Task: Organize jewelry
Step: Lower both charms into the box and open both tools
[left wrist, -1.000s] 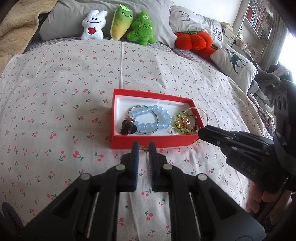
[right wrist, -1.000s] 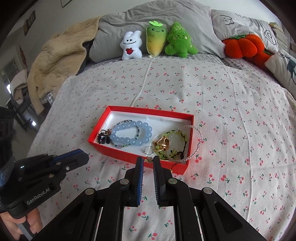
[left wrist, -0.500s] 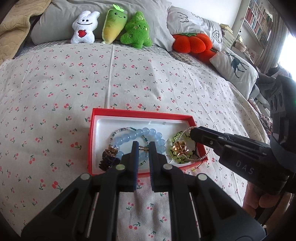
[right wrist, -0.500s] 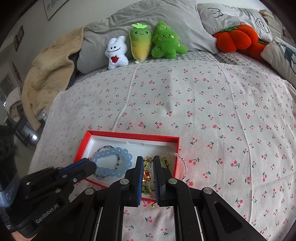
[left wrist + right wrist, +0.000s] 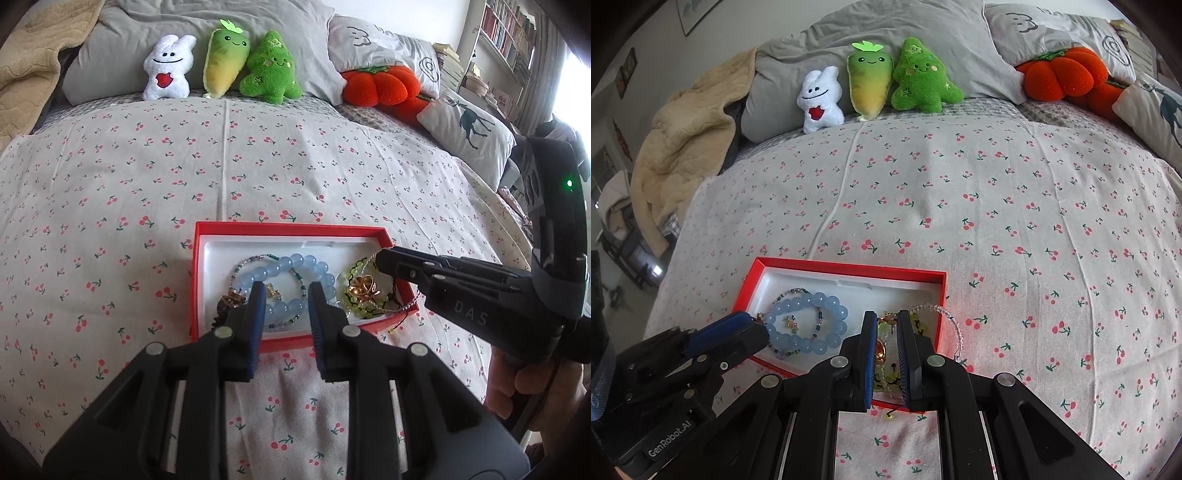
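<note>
A red box (image 5: 288, 227) with a white lining lies on the cherry-print bedspread. In it are a blue bead bracelet (image 5: 295, 264), a dark brown piece (image 5: 229, 299), and a green bracelet with a gold flower (image 5: 360, 288). A clear bead strand (image 5: 934, 308) hangs over the box's right wall. My left gripper (image 5: 286, 295) hovers over the blue bracelet with its jaws opening; a small gold earring (image 5: 273, 291) lies loose between them on the lining. My right gripper (image 5: 886, 321) is over the right end of the box, shut on what looks like a matching small gold earring (image 5: 888, 315).
Three plush toys (image 5: 221, 62) lean on grey pillows at the head of the bed, with an orange pumpkin cushion (image 5: 380, 85) to their right. A beige blanket (image 5: 683, 147) lies at the far left. A bookshelf (image 5: 506, 40) stands at the right.
Both grippers have moved forward from the box's near side to over its inside. The left jaws have parted and let the small gold earring go inside the blue bracelet.
</note>
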Motion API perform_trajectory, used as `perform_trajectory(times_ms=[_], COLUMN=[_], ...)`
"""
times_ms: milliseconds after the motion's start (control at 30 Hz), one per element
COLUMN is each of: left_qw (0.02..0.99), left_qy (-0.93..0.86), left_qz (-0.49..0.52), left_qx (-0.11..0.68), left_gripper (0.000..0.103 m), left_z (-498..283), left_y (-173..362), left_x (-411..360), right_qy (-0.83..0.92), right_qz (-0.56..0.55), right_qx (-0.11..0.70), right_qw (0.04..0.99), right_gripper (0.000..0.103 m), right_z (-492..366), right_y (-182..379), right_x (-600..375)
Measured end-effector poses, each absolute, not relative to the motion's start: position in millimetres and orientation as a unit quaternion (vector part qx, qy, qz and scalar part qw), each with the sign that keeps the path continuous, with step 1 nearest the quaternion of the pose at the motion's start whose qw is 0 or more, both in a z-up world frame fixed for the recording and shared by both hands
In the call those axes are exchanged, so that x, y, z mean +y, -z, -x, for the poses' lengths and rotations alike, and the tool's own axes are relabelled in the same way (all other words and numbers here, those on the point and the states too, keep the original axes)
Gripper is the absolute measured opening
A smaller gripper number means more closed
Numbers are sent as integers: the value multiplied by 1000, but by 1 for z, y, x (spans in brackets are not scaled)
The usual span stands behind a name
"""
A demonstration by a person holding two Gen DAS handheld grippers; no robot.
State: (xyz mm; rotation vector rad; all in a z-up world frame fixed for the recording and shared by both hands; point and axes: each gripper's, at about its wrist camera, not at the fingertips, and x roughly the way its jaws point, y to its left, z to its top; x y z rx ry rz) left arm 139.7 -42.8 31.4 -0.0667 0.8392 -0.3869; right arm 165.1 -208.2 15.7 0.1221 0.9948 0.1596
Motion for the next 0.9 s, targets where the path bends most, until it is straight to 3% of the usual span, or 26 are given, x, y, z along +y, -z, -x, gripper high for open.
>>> perform_trajectory(times_ms=[300,500,567,633,767,800,833,867,900], left_qw=[898,900,901,903,905,903,901,898,895], left_qy=[170,147,137,127,111,110,109,109,109], left_qz=[15,4,0,0,1,2,2,2,1], left_qx=[407,411,411,409,411,415,421,426,432], left_gripper=[34,49,57,71,82,84,85,85,85], left_z=[-126,-123,-121,-117,-107,-104,-102,-99,-96], left_y=[-33,-31,-31,-32,-34,-34,-33,-31,-29], left_x=[-26,-19,-18,-17,-14,-14,-13,-13,-13], right_qy=[-81,-89,-92,-94,-95,-95,-94,-94,-93], right_qz=[-42,-41,-36,-32,-30,-28,-25,-23,-22], right_qx=[481,491,494,493,487,485,484,481,476], right_qw=[872,866,864,864,868,869,870,871,874], right_gripper=[11,14,15,16,21,24,33,55,66], right_z=[-169,-168,-164,-158,-143,-138,-133,-127,-120], right_y=[-11,-9,-11,-15,-25,-27,-29,-30,-32], right_x=[-192,-188,-188,-189,-197,-200,-202,-205,-207])
